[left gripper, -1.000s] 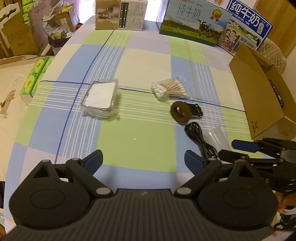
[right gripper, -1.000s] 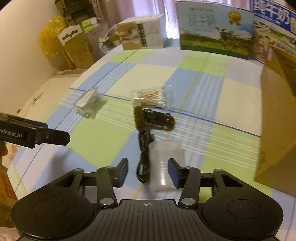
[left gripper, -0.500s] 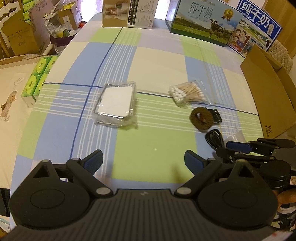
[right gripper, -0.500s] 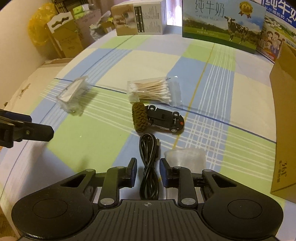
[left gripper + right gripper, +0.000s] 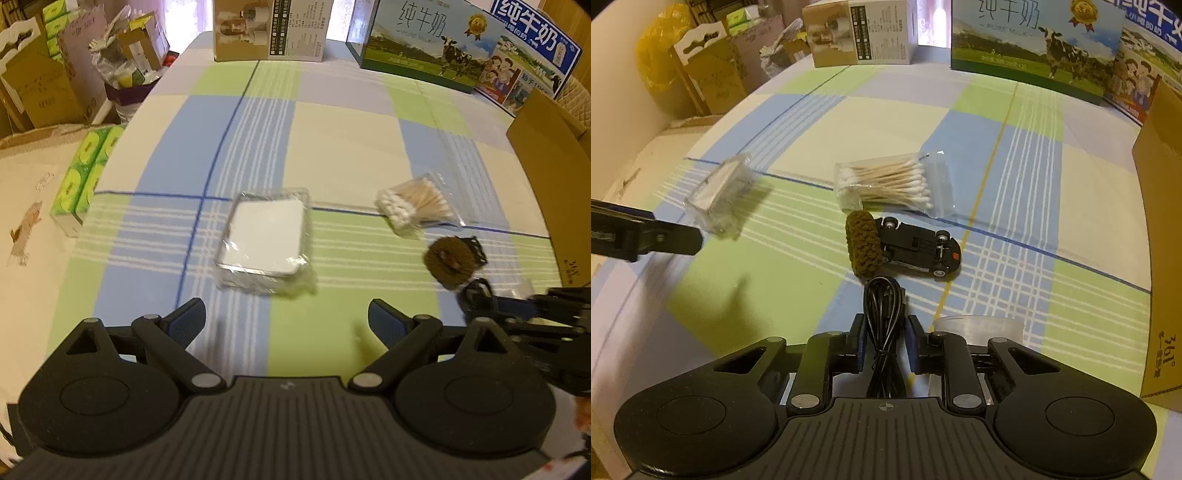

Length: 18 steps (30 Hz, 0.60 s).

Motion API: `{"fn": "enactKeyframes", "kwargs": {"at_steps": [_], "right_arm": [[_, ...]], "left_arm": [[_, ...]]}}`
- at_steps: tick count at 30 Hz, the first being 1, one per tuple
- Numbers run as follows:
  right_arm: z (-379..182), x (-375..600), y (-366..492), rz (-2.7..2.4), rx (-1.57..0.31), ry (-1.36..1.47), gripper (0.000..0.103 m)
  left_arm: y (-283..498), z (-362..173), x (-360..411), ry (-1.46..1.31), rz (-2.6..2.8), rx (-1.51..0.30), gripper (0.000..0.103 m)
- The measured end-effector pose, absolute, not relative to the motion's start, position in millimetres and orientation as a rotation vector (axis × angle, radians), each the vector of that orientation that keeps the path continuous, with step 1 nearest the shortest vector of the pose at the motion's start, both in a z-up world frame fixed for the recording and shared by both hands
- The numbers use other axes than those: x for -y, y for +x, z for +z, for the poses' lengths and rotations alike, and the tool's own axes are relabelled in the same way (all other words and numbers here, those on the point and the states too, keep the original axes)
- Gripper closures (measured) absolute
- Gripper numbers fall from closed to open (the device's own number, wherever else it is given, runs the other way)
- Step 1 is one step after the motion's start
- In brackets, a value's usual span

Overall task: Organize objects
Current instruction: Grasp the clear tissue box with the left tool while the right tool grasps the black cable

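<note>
In the right wrist view my right gripper [image 5: 886, 343] is shut on a coiled black cable [image 5: 884, 302] lying on the checked tablecloth. Just beyond it are a brown knitted roll [image 5: 862, 243], an overturned black toy car [image 5: 919, 247] and a bag of cotton swabs [image 5: 890, 182]. A clear plastic cup [image 5: 979, 326] lies right of the fingers. My left gripper [image 5: 286, 319] is open and holds nothing, a short way before a clear box with white contents [image 5: 266, 240]. The swabs [image 5: 417, 203], the roll [image 5: 448, 258] and the right gripper [image 5: 546, 306] show at that view's right.
An open cardboard box [image 5: 1160, 221] stands at the table's right edge. Milk cartons [image 5: 424, 48] and a printed box [image 5: 269, 29] line the far edge. Green tissue packs [image 5: 85, 170] and stacked boxes sit off the left side.
My right gripper's fingers came down around the black cable and closed on it. The left gripper moved forward, nearer the clear box, and stayed open.
</note>
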State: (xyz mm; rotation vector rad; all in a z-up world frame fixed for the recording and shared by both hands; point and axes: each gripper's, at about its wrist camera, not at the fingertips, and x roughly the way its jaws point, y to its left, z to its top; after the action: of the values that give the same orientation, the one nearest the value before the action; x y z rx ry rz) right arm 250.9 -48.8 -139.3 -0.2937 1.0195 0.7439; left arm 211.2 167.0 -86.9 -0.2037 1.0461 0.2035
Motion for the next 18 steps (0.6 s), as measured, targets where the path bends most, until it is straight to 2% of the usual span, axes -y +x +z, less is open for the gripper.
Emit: {"fn": "enactKeyframes", "kwargs": {"at_steps": [13,17,18], "right_arm": [[-92,79,267,0.676,-0.96,-0.123,0.085],[-90,90,275,0.624,-0.966,-0.103,0.085],[-90,93,276,0.613,-0.968,-0.098,0.085]], "left_arm": [[258,-108,-193,-0.125,0.135,-1.041,0.01],[271,-118,-200,-0.124,0.094,-1.058,0.019],[273,-120,-202,-0.124,0.09,-1.062,0.023]]}}
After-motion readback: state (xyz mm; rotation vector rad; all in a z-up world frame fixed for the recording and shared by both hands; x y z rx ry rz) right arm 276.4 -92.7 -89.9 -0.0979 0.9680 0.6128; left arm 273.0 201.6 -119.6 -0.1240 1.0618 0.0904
